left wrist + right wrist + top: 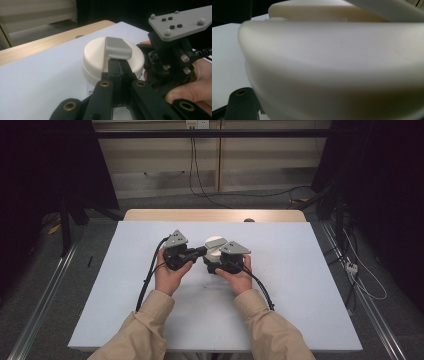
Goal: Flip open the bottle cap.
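Observation:
A cream round jar with a domed lid stands mid-table on the white board. A grey bar handle crosses the lid's top. My left gripper reaches in from the jar's left, held in the person's left hand. In the left gripper view its jaws stand pressed together, tips at the near end of the grey handle. My right gripper sits against the jar's near right side. The right gripper view is so close that the jar blurs; one black link shows low left, and its fingertips are hidden.
The board lies on a wooden table whose far edge shows behind it. Black cables trail from both grippers toward the person. The other gripper's grey plate and a thumb sit right of the jar. Dark frames and floor cables surround the table.

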